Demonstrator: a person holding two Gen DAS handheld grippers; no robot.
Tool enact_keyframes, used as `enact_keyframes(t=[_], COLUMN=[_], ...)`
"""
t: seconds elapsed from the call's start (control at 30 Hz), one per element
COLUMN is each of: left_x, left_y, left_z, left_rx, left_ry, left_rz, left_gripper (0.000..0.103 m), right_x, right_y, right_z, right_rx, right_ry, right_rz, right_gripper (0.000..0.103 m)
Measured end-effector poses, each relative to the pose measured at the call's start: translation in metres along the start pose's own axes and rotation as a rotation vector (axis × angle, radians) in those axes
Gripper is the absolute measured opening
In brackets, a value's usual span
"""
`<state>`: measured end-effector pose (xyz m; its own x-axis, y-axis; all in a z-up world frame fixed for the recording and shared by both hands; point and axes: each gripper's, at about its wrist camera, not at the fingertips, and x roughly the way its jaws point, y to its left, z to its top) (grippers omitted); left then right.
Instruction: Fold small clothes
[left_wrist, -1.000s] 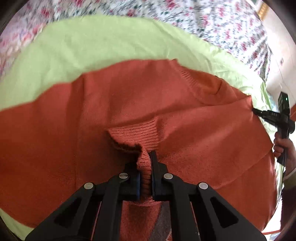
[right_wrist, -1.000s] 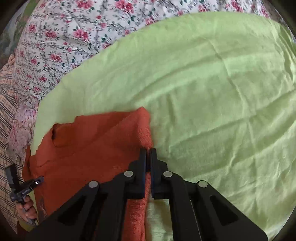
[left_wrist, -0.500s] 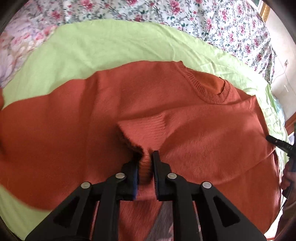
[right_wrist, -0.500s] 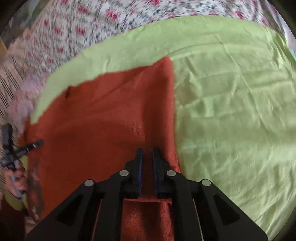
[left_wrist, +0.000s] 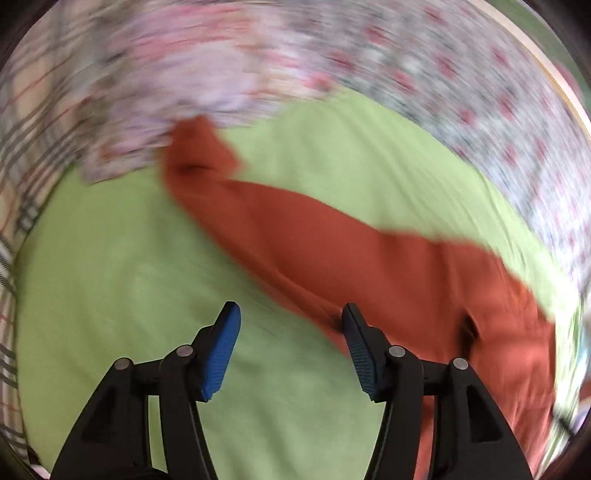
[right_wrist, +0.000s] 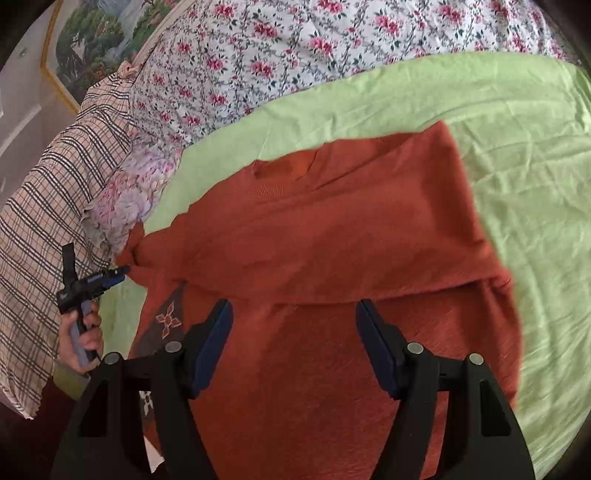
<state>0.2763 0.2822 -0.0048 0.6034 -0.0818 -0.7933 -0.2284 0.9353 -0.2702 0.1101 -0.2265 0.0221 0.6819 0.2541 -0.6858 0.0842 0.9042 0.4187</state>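
I am holding my right gripper (right_wrist: 293, 314) with its fingers (right_wrist: 212, 345) spread wide, nothing between them, hovering over the sweater (right_wrist: 332, 251). My left gripper (left_wrist: 290, 317) is also gaping wide and empty in its own view, which is blurring heavily; its right finger (left_wrist: 360, 350) is sitting at the sweater's (left_wrist: 369, 266) near edge, though I cannot tell whether it is touching.

The sweater is lying on the green sheet (right_wrist: 517, 155), with 1 sleeve folded across its front and the collar (right_wrist: 284, 170) pointing toward the far side. In the right view, the left gripper (right_wrist: 118, 275) is showing small at the left, held in my left hand (right_wrist: 81, 338), its tip right at the sweater's left edge. In the left view, 1 sleeve is stretching away over the sheet (left_wrist: 129, 295).

Beyond the sheet, the floral quilt (right_wrist: 295, 48) is covering the bed, and a plaid pillow (right_wrist: 48, 206) is lying to the left.
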Motion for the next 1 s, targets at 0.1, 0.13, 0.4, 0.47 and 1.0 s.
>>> enact_keyframes(t=[0.1, 0.13, 0.4, 0.47, 1.0], left_x=[0.009, 0.014, 0.077, 0.084, -0.031], left_y=[0.045, 0.06, 0.117, 0.115, -0.085], left_z=[0.028, 0.038, 0.095, 0.108, 0.043], left_rx=[-0.147, -0.193, -0.402, -0.398, 0.089], left_ry=[-0.018, -0.025, -0.006, -0.031, -0.196], left_rz=[-0.047, -0.07, -0.145, -0.152, -0.366], left_gripper=[0.066, 0.07, 0.067, 0.058, 0.008], right_x=[0.012, 0.015, 0.031, 0.032, 0.017], right_y=[0.004, 0.007, 0.019, 0.021, 0.036], right_z=[-0.005, -0.007, -0.01, -0.01, -0.028], right_rx=[0.004, 0.001, -0.014, -0.017, -0.034], right_ry=[0.042, 0.052, 0.094, 0.1, 0.074], right_rz=[0.011, 0.007, 0.0, -0.001, 0.026], right_gripper=[0.07, 0.07, 0.07, 0.07, 0.07])
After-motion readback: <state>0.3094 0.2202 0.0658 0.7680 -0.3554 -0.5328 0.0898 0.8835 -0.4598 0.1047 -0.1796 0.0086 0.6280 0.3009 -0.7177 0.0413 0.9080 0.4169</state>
